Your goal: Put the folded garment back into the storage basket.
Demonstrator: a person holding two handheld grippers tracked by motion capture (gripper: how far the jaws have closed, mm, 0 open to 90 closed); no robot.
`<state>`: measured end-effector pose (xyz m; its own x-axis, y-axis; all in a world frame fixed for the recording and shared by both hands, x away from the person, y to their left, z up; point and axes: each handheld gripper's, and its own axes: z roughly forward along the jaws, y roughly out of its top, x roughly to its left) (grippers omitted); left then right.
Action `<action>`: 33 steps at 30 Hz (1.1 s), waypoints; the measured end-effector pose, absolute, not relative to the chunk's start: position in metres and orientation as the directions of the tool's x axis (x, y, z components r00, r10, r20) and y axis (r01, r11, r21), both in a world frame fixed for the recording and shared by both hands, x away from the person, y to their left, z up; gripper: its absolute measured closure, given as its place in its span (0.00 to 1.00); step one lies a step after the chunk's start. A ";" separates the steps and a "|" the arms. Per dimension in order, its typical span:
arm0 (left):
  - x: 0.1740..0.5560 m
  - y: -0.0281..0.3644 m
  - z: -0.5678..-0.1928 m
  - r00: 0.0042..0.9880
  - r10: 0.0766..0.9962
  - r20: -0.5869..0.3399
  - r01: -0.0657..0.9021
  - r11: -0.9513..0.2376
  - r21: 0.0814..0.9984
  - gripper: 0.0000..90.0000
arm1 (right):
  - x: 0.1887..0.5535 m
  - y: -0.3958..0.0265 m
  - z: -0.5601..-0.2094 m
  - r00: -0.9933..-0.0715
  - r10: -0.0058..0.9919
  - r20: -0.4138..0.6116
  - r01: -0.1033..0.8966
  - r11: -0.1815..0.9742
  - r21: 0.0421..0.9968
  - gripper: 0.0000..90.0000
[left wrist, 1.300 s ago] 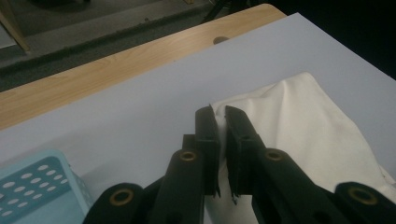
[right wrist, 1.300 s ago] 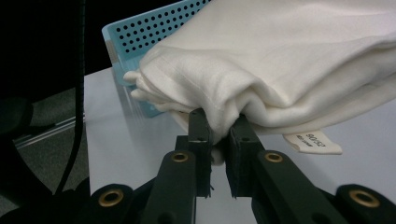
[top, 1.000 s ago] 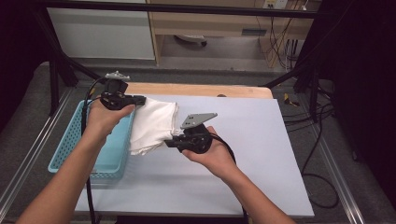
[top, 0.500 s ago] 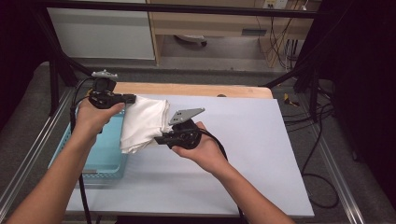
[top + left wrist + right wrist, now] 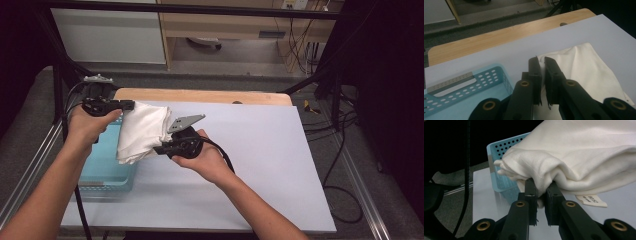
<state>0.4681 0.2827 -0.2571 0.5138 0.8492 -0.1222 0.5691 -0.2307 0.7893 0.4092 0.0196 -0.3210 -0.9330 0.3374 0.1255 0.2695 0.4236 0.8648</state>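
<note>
The desk was covered by a pale lavender sheet, with a strip of light wood showing along its far edge. A black metal frame ran around it, and grey carpeted floor lay on both sides. Beyond the far edge stood a white cabinet and a wooden shelf unit, with a tangle of cables hanging to the right of it. Another black cable looped on the floor right of the desk.

At the desk's left end sat a light blue perforated basket. A white cloth hung in the air above the basket's right rim, stretched between two holds. The left tongs were clenched on its upper corner, fabric pinched between the black jaws. The right tongs were clenched on a bunched fold at the cloth's lower edge, and a small printed label dangled from the cloth just beside them. In the high view the left hand was over the basket's far end and the right hand over the sheet, close beside the basket.
</note>
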 end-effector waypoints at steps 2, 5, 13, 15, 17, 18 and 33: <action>0.467 0.286 -0.257 0.509 0.852 -0.121 0.571 -0.229 0.789 0.94 | 0.410 0.023 -0.322 -0.934 0.334 0.125 0.268 0.425 0.865 0.91; 0.467 0.292 -0.257 0.503 0.856 -0.123 0.571 -0.223 0.790 0.94 | 0.411 0.028 -0.323 -0.935 0.330 0.127 0.267 0.424 0.865 0.91; 0.464 0.305 -0.257 0.489 0.864 -0.124 0.572 -0.210 0.793 0.94 | 0.413 0.042 -0.324 -0.940 0.318 0.128 0.262 0.426 0.866 0.91; 0.464 0.308 -0.256 0.485 0.866 -0.123 0.572 -0.208 0.794 0.94 | 0.413 0.045 -0.324 -0.941 0.313 0.127 0.257 0.422 0.870 0.91; 0.463 0.311 -0.256 0.479 0.868 -0.127 0.573 -0.200 0.795 0.94 | 0.413 0.048 -0.324 -0.942 0.313 0.125 0.255 0.418 0.872 0.91; 0.463 0.313 -0.256 0.477 0.870 -0.126 0.574 -0.199 0.794 0.94 | 0.414 0.050 -0.324 -0.941 0.313 0.127 0.257 0.417 0.872 0.91; 0.461 0.329 -0.257 0.452 0.883 -0.130 0.582 -0.181 0.793 0.94 | 0.416 0.068 -0.327 -0.945 0.301 0.127 0.251 0.422 0.871 0.91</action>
